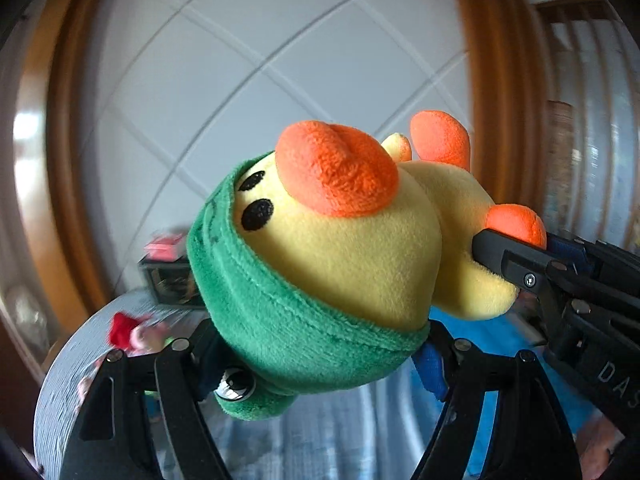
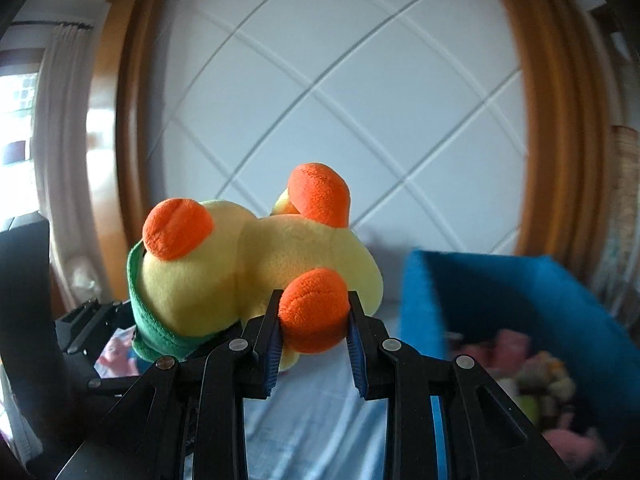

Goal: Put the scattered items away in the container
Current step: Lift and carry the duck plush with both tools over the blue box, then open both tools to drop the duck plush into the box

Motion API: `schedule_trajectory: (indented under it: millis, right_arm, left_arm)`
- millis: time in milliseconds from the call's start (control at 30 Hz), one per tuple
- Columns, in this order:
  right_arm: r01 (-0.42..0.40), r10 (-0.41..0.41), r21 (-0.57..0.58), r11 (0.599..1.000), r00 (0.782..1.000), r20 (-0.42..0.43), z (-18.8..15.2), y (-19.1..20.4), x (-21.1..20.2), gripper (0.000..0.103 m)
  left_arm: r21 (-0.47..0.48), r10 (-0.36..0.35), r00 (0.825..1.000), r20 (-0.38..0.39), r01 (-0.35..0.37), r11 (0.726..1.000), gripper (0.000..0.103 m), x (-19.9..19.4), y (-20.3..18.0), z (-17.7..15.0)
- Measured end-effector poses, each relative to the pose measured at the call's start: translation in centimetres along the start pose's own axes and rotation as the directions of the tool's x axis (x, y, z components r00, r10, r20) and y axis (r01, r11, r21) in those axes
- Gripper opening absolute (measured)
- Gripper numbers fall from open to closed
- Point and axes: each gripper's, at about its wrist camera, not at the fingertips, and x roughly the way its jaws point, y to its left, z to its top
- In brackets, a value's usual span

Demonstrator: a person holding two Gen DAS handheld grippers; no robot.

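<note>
A yellow plush duck with a green hood, orange beak and orange feet hangs in the air between both grippers, lying on its side. My left gripper is shut on its hooded head, with blue pads against the green fabric. My right gripper is shut on one orange foot, and its black finger enters the left wrist view from the right. In the right wrist view the duck fills the middle and the left gripper shows at the left. A blue fabric container stands open at the right, holding several soft toys.
A pale blue sheet lies below the duck. A grey round surface at the lower left carries a red and pink toy, with a dark box behind. A white quilted panel in a wooden frame rises behind.
</note>
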Motion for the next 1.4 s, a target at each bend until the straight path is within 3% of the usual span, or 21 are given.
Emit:
schedule_trajectory:
  millis: [167,300,400,467,633,900,933,1033,1167,1333,1400]
  right_arm:
    - [0.079,-0.079,0.021,0.997,0.997,0.002,-0.5,-8.5,-4.7,0.028]
    - [0.113,-0.111,0.033,0.993,0.991,-0.079,-1.9,-15.8,-6.3,0.028]
    - [0.117,-0.107,0.056,0.992,0.983,-0.152,-3.8,-20.8,-6.2,0.028]
    - [0.122,-0.100,0.085,0.989,0.970,-0.223,-5.2,-24.1,-5.4,0.028]
    - [0.165,-0.109,0.126,0.978,0.923,-0.368,-8.7,-29.6,-4.4,0.028]
    - [0.212,-0.115,0.147,0.966,0.864,-0.491,-11.2,-34.2,-3.3,0.028]
    - [0.215,-0.114,0.148,0.965,0.859,-0.500,-11.3,-34.4,-3.1,0.028]
    - [0.235,-0.145,0.110,0.966,0.841,-0.522,-11.2,-34.5,-2.6,0.028]
    - [0.253,-0.180,0.061,0.966,0.821,-0.542,-10.9,-35.3,-1.3,0.028]
    - [0.279,-0.230,-0.009,0.960,0.773,-0.591,-11.7,-35.1,0.3,0.028]
    - [0.289,-0.236,-0.009,0.957,0.765,-0.599,-11.9,-35.5,0.5,0.028]
  left_arm:
    - [0.050,-0.079,0.997,-0.014,0.079,0.996,0.076,-0.6,-10.2,1.0]
    - [0.067,-0.102,0.987,-0.126,0.111,0.992,0.076,0.6,-18.7,0.6]
    - [0.077,-0.103,0.966,-0.239,0.124,0.989,0.077,2.7,-23.7,-0.4]
    - [0.081,-0.104,0.937,-0.333,0.138,0.987,0.077,4.5,-26.6,-1.2]
    - [0.091,-0.100,0.842,-0.530,0.174,0.981,0.077,8.3,-31.5,-3.2]
    - [0.011,-0.160,0.727,-0.668,0.224,0.975,0.079,11.3,-34.5,-5.4]
    - [0.011,-0.161,0.719,-0.676,0.228,0.974,0.079,11.5,-34.5,-5.3]
    - [0.027,-0.153,0.716,-0.681,0.234,0.972,0.080,11.6,-34.7,-5.3]
    - [0.022,-0.159,0.731,-0.664,0.232,0.972,0.080,10.9,-34.3,-5.1]
    - [0.041,-0.159,0.765,-0.624,0.236,0.971,0.080,9.6,-33.6,-4.6]
    - [0.053,-0.153,0.781,-0.605,0.231,0.971,0.080,9.0,-33.3,-4.4]
